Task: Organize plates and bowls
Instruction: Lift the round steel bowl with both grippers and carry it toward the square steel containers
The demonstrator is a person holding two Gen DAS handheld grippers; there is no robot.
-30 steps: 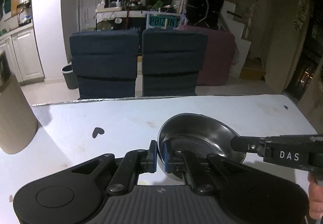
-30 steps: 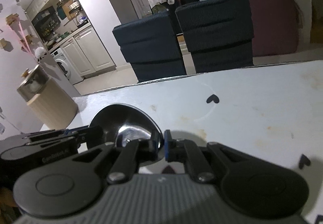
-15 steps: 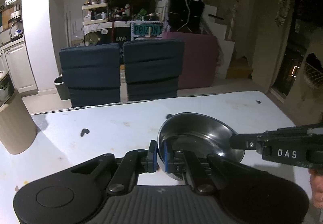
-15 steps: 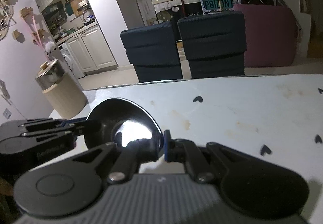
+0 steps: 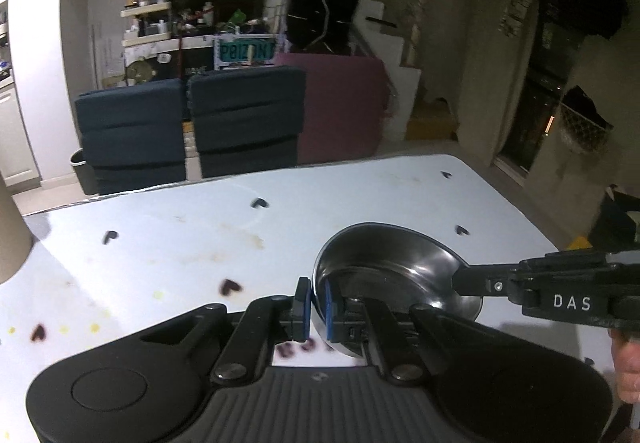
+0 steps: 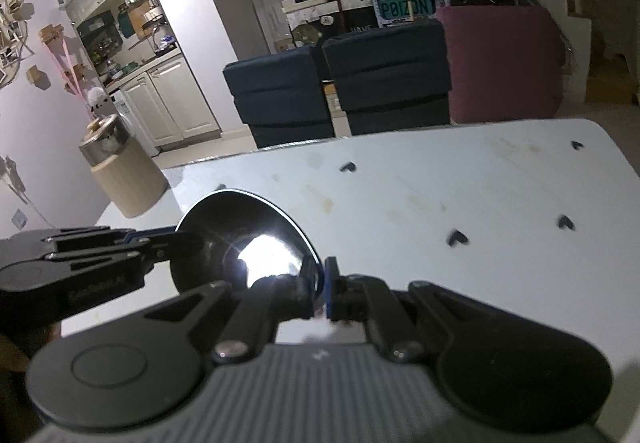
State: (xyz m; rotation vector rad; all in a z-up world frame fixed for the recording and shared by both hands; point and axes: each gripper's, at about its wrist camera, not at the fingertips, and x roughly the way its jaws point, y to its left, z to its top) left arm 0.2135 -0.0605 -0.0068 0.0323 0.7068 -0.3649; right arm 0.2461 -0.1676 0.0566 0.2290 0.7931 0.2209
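Left gripper [image 5: 317,303]: blue pads pinched on the near-left rim of the steel bowl, one pad outside the wall, one inside.
Right gripper [image 6: 320,285]: clamped on the opposite rim of the same bowl; in the left wrist view its black fingers reach in from 3 o'clock, lettered "DAS".
Steel bowl [image 5: 394,275]: held between both tongs, above the table, mouth up; in the right wrist view it sits at 10 o'clock from the pads, with a bright glare inside.
Table [image 5: 360,199]: white top scattered with small dark heart marks and faint brown stains.
Beige bin [image 6: 128,179]: at 10 o'clock past the table's left edge, metal lid on top.
Dark blue chairs [image 5: 192,131]: two side by side at 12 o'clock behind the far edge.
Maroon sofa [image 5: 344,111]: just right of the chairs.
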